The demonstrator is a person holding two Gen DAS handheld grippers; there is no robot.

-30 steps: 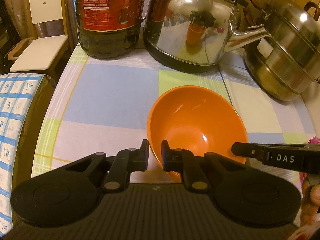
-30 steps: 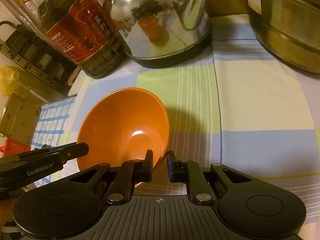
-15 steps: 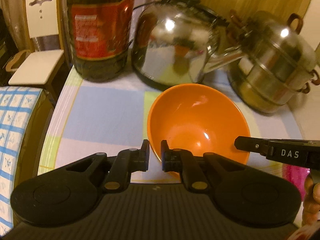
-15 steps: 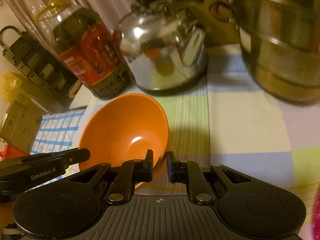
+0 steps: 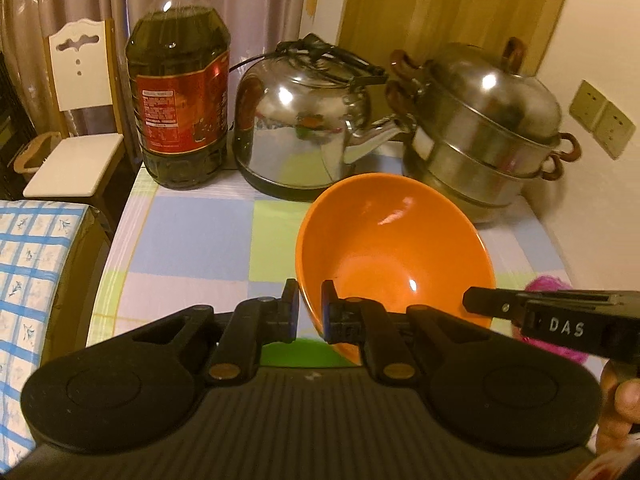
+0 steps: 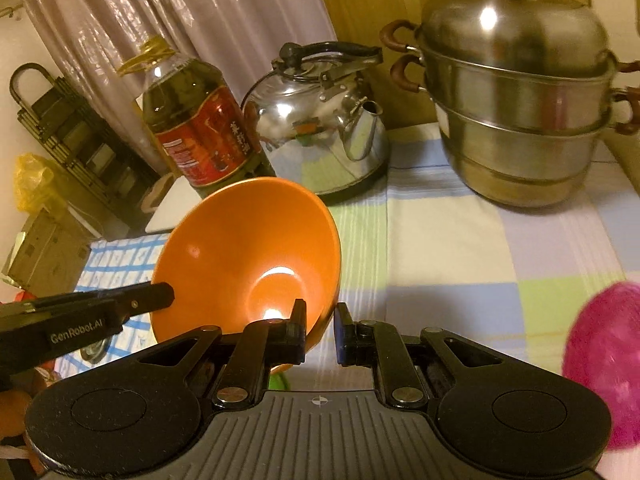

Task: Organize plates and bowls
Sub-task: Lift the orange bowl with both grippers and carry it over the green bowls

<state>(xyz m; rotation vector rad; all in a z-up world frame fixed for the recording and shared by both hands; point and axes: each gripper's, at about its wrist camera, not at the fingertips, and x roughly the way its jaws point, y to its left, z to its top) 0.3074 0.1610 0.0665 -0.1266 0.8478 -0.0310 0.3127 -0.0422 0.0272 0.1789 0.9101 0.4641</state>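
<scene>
An orange bowl [image 5: 394, 256] is held up above the checked tablecloth [image 5: 192, 240]. My left gripper [image 5: 310, 314] is shut on its near-left rim. My right gripper [image 6: 320, 330] is shut on its near-right rim; the bowl [image 6: 248, 256] shows tilted in the right wrist view. Each gripper appears in the other's view: the right one [image 5: 560, 326] at the bowl's right, the left one [image 6: 80, 320] at its left. No plates are in view.
At the back of the table stand an oil bottle [image 5: 178, 100], a steel kettle [image 5: 304, 120] and a stacked steel steamer pot [image 5: 484, 132]. A pink fuzzy object [image 6: 604, 360] lies at the near right. A white chair [image 5: 76, 120] stands off the table's left.
Both grippers have lifted the orange bowl up and back from the table; the bottle, kettle and pot now look lower and farther. The pink object has come into view.
</scene>
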